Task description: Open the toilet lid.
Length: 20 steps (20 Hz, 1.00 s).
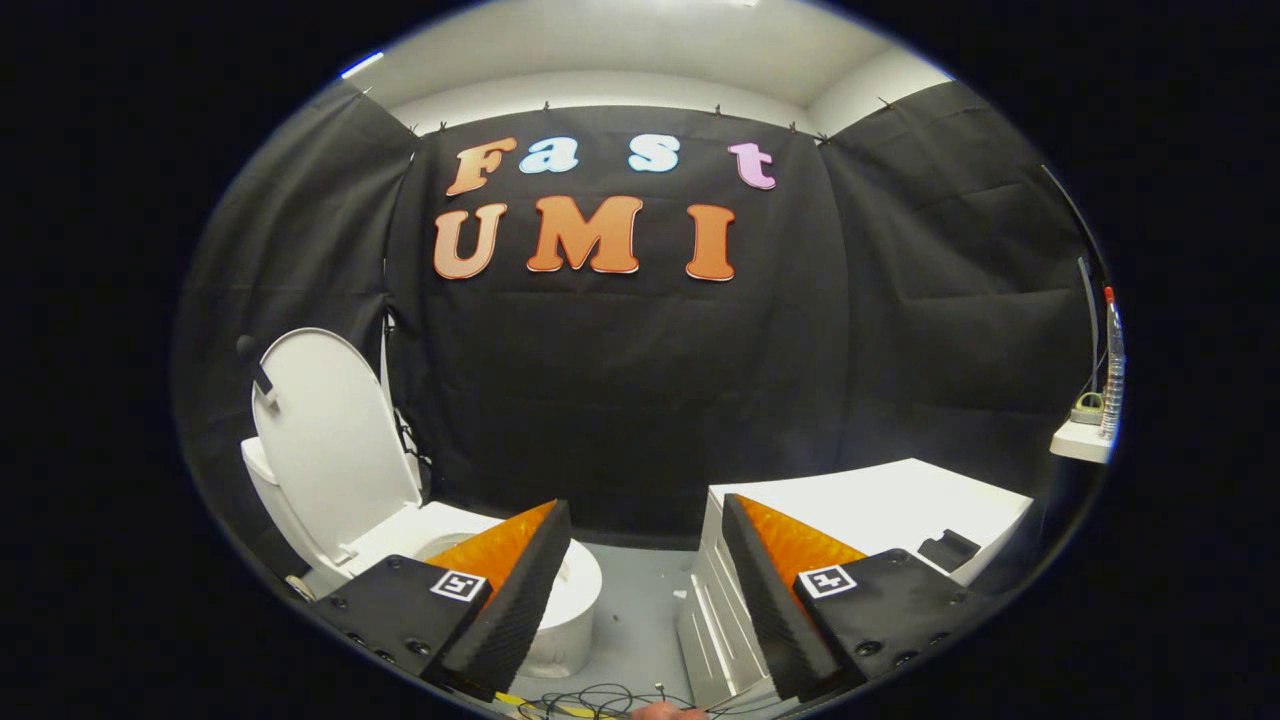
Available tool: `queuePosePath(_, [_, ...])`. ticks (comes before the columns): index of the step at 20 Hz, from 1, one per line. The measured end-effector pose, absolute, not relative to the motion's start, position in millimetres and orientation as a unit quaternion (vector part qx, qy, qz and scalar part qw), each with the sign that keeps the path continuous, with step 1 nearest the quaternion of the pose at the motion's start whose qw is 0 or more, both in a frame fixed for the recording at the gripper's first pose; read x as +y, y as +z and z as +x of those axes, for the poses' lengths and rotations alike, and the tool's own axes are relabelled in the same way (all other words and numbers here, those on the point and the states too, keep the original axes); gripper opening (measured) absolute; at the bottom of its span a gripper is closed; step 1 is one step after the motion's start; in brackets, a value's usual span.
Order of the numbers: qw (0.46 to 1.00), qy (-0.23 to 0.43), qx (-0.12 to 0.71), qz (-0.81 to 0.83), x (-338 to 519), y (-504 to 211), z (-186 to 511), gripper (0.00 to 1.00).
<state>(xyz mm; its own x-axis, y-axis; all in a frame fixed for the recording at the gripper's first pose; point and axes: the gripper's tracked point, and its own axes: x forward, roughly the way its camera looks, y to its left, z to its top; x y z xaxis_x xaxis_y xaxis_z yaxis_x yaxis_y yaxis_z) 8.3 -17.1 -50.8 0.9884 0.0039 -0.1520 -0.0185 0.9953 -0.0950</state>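
At the lower left of the frame stands a white toilet [520, 590], its toilet lid [330, 440] already raised upright against the black cloth wall — the opening looks done. The hand-held gripper [640, 590] sits at the bottom centre, fingers spread wide apart, clamping nothing (well clear of the lid). A white cabinet [880, 510] stands at the lower right.

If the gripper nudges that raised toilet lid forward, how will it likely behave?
The toilet lid looks like stiff, smooth plastic, so the fingers may slip on it. It stands upright, hinged at the toilet, so a forward nudge would probably swing it down. The gripper is open, fingers apart and off it.
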Motion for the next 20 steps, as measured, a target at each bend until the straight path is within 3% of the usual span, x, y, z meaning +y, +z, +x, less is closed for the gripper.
queuePosePath(11, [0.996,-0.043,0.081,-0.019,-46,-56,12,0.98])
queuePosePath(20, [0.995,-0.042,0.084,-0.035,-42,-59,11,0.98])
